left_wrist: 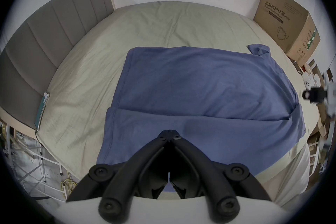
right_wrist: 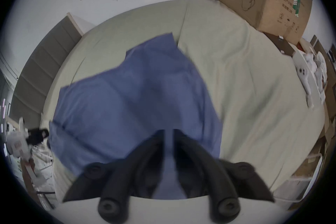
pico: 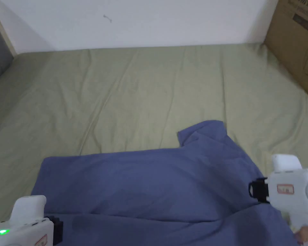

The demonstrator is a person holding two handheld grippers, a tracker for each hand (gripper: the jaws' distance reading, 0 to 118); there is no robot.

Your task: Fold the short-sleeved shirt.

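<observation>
1. Lowest in the head view, the left gripper (pico: 55, 229) sits at the bottom left corner of the frame and the right gripper (pico: 257, 190) at the lower right, each at an end of the blue shirt (pico: 156, 185).
2. Left jaws, seen in the left gripper view, meet tip to tip above the cloth with nothing between them. Right jaws stand a narrow way apart with blue cloth showing in the gap; the right gripper view is blurred, so I cannot tell whether they pinch it.
3. Across the lower half of the head view the shirt lies spread on the bed (pico: 134, 89), a long crease running left to right and one sleeve (pico: 203, 131) poking up toward centre frame.
4. Risk, as I judge it: a one-sided hold could drag the shirt askew or bunch it along the crease. Its near edge looks to hang over the bed's front edge in the left gripper view, so a loose pull could slide it off.
5. Farther up, bare sheet gives wide room for a fold away from the person.
6. Limits lie beyond: a cardboard box (pico: 294, 41) at the upper right, a padded headboard (left_wrist: 45, 42) at the left, the wall behind.
</observation>
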